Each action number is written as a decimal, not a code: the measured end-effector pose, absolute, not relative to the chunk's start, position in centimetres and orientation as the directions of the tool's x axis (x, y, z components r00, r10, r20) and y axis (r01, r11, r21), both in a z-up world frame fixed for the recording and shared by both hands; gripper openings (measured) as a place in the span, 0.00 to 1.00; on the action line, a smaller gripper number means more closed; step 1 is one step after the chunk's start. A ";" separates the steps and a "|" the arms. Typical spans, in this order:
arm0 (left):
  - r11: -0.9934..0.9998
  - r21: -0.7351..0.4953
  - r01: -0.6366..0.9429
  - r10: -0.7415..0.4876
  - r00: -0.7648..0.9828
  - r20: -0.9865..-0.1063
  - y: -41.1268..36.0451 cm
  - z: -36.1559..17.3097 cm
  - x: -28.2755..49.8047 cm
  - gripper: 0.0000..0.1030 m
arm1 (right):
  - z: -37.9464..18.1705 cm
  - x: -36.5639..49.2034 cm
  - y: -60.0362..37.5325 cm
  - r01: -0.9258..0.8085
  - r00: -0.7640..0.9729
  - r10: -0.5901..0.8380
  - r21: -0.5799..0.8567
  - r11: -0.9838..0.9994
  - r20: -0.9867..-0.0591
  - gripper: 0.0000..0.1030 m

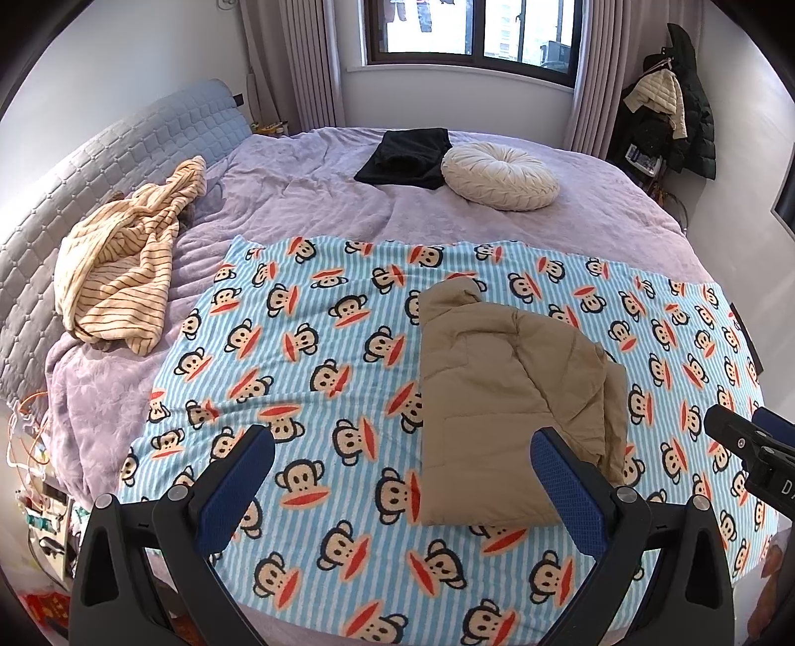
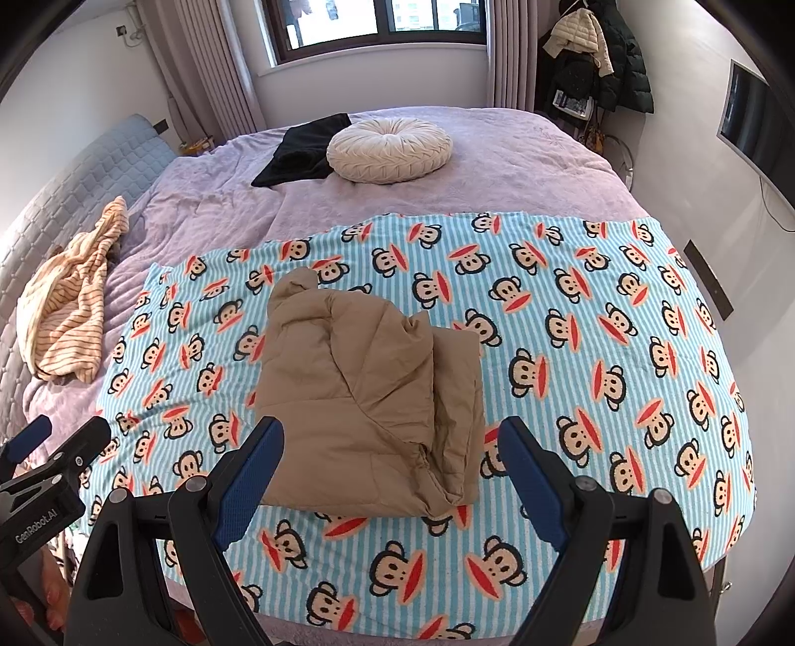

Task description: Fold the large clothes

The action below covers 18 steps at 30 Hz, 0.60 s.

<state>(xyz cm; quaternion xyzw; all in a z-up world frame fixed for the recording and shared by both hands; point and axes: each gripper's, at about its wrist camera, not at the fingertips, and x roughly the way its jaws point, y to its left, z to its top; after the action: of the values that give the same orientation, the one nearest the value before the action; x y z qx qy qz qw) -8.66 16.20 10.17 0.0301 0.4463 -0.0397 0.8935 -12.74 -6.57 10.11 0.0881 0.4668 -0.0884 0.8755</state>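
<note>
Evidently near the end of one fold: tan padded jacket [image 2: 367,412] lying as a compact bundle on the monkey-print blanket [image 2: 571,348], sleeves and sides tucked under or over the body, collar end pointing toward the window [image 2: 377,25]. Blanket spread flat over the near part of the lilac bed [image 2: 521,164], probably as a smooth, clean folding surface. Left gripper [image 1: 402,477] hovering above the blanket, jaws wide apart, nothing between the pads; jacket's left edge just beside its right finger [image 1: 566,487] in view but no contact visible. Right gripper [image 2: 392,477] likewise spread wide and empty, bundle's near edge sitting between its two fingers as seen from the wrist, seemingly below them, not pinched. Both tilted down toward the bundle, likely released and pausing, or lining up for a last tidy or a carry. Striped cream garment [image 1: 124,268] heaped at the headboard side, unfolded, perhaps next in line. Black folded item [image 1: 407,156] and round cream cushion [image 1: 499,174] well apart at the far end of the bed, touching each other. Coats on a rack [image 2: 596,59] in the corner. Writing: "GenRobot.AI" legible on the left gripper's body in the right wrist view; letters "DA" only, cut off, on the right gripper's body in the left wrist view.
</note>
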 end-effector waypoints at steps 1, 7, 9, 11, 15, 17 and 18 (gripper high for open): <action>0.995 0.019 0.099 -0.044 0.599 -0.800 16.2 10.1 -8.6 1.00 | 10.1 -12.7 -6.6 0.237 0.549 -0.072 0.072 0.969 -0.833 0.87; 0.995 0.018 0.101 -0.046 0.599 -0.799 16.0 10.1 -8.4 1.00 | 10.1 -12.7 -6.6 0.237 0.549 -0.072 0.072 0.969 -0.833 0.87; 0.995 0.018 0.101 -0.046 0.599 -0.799 16.1 10.1 -8.3 1.00 | 10.1 -12.7 -6.6 0.236 0.548 -0.072 0.071 0.969 -0.833 0.87; 0.995 0.018 0.101 -0.046 0.600 -0.799 16.1 10.1 -8.2 1.00 | 10.1 -12.7 -6.6 0.237 0.549 -0.072 0.072 0.969 -0.833 0.87; 0.995 0.019 0.102 -0.046 0.601 -0.798 16.1 10.2 -8.2 1.00 | 10.1 -12.6 -6.6 0.237 0.548 -0.072 0.072 0.969 -0.833 0.87; 0.995 0.020 0.103 -0.046 0.602 -0.797 16.1 10.2 -7.9 1.00 | 10.1 -12.7 -6.5 0.237 0.548 -0.071 0.073 0.969 -0.833 0.87; 0.995 0.019 0.102 -0.047 0.601 -0.798 16.1 10.2 -8.0 1.00 | 10.1 -12.6 -6.5 0.236 0.548 -0.072 0.072 0.969 -0.834 0.87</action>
<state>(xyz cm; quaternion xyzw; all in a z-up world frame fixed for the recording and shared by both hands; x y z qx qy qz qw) -8.02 16.10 10.20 0.0311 0.4447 -0.0415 0.8942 -12.64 -6.52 10.14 0.0882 0.4673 -0.0880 0.8753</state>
